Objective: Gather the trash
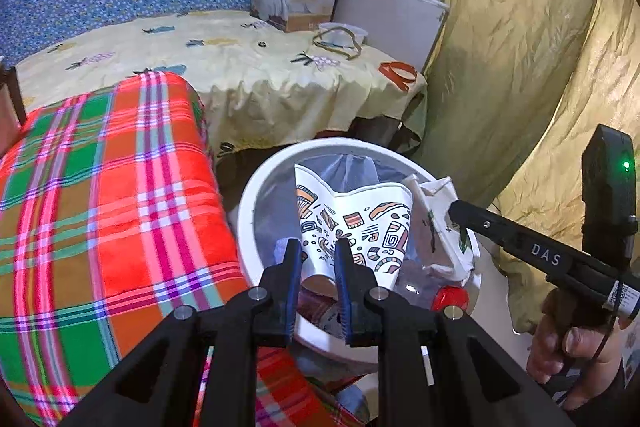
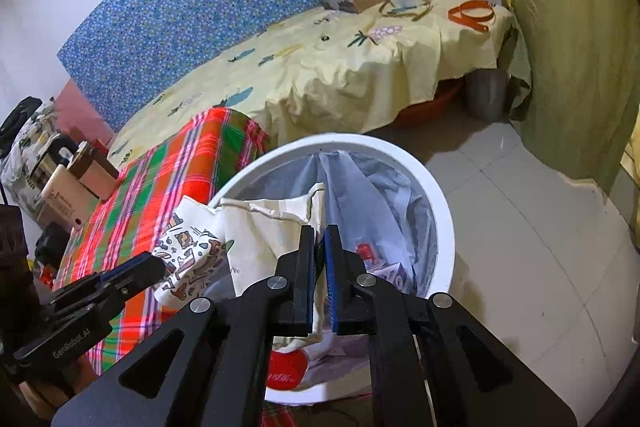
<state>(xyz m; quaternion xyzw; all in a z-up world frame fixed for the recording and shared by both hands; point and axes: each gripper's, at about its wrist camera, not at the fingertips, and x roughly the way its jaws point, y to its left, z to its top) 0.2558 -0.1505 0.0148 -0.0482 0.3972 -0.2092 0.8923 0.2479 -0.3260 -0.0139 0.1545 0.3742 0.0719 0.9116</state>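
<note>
Holding: left tool (image 1: pixel 318 247) is gripping the paper cup (image 1: pixel 356 227)
Pinching: right tool (image 2: pixel 319 235) is clenching the cloth bag (image 2: pixel 260 239)
Below: white bin (image 2: pixel 444 227) is sitting right under both

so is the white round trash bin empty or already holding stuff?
Holding stuff: inside the white round trash bin lie a red cap and wrappers, under the patterned paper cup.

Both views evenly lit, bright indoor light, colours saturated. Strong fisheye: black corners, edges bent. Glare patch on floor tiles (image 2: pixel 532 187) at right of right wrist view. Soft shadows under bed (image 2: pixel 360 67). Centre fairly sharp, near fingers (image 1: pixel 294 267) slightly soft, far detail soft with compression blocks.
</note>
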